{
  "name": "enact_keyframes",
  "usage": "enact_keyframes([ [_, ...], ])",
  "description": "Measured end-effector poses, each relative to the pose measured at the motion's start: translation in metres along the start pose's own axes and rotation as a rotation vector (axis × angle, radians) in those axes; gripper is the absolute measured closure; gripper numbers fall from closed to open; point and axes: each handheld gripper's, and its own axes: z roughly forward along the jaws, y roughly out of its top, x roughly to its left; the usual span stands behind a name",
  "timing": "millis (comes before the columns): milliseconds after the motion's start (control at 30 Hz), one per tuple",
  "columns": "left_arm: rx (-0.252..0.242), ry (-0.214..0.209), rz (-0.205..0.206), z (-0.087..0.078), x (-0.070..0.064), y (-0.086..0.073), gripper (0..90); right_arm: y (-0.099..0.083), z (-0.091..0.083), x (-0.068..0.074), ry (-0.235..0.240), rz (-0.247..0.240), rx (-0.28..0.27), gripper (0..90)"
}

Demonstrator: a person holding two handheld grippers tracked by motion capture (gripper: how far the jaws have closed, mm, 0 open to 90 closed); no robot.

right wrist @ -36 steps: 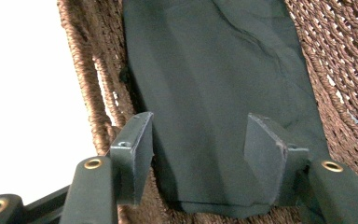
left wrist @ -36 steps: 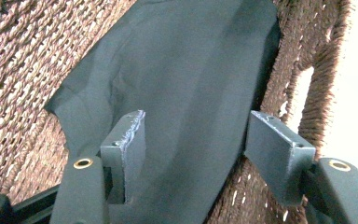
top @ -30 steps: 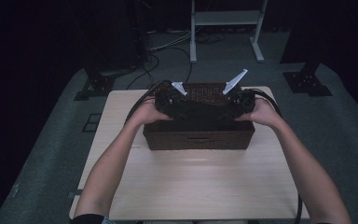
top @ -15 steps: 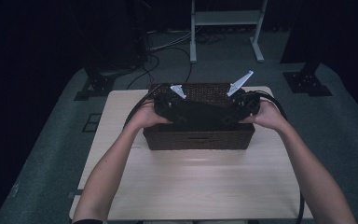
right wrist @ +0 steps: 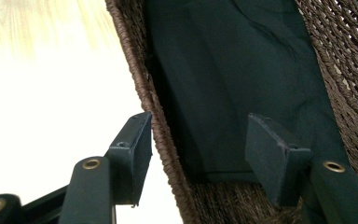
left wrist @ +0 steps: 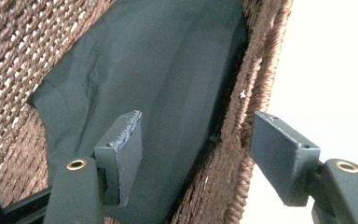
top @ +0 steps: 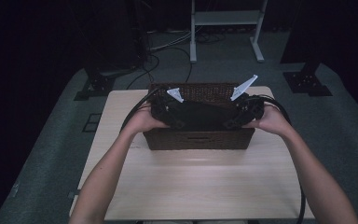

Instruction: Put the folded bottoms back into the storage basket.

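Tongs spread on both sides, each pair straddling a wall of the wicker basket (top: 199, 138), one jaw inside and one outside, pinching nothing yet. Left tongs (left wrist: 193, 156): inner jaw lies over the dark cloth (left wrist: 158, 79), outer jaw hangs clear of the woven rim on the table side. Right tongs (right wrist: 198, 149): mirror case, outer jaw just beside the rim, inner jaw above the cloth. From the high view, left tongs (top: 168, 113) and right tongs (top: 239, 114) sit at the basket's two ends, angled inward toward each other. Likely reason for the placing: a symmetric two-ended hold, either to grip the walls and shift the basket or to settle the cloth flat. Cannot tell which. Cloth lies inside the basket, covering most of its floor, a folded edge showing near the right-hand end. Basket stands at the far middle of the pale wooden table (top: 196, 186). Beyond the basket, a white metal stand (top: 226, 28) and loose cables (top: 168, 46) on grey floor. No brand, label or writing readable on basket, cloth or tongs.
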Motion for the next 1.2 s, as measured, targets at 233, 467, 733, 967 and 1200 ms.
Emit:
enact_keyframes([
  [233, -0.011, 0.000, 0.006, -0.002, -0.007, -0.005, 33.5, -0.003, -0.004, 0.007, -0.001, -0.006, -0.010, 40.5],
  [467, -0.015, 0.001, 0.008, -0.005, -0.013, -0.009, 33.0, -0.008, -0.007, 0.013, -0.001, -0.009, -0.009, 40.4],
  [733, -0.016, 0.005, 0.012, -0.007, -0.020, -0.016, 32.0, -0.013, -0.010, 0.020, -0.006, -0.011, -0.015, 40.1],
  [967, -0.025, 0.008, 0.016, -0.010, -0.027, -0.021, 31.6, -0.017, -0.010, 0.026, -0.003, -0.020, -0.021, 38.6],
  [1200, -0.031, 0.001, 0.023, -0.011, -0.033, -0.024, 29.1, -0.016, -0.011, 0.034, -0.006, -0.027, -0.021, 36.2],
])
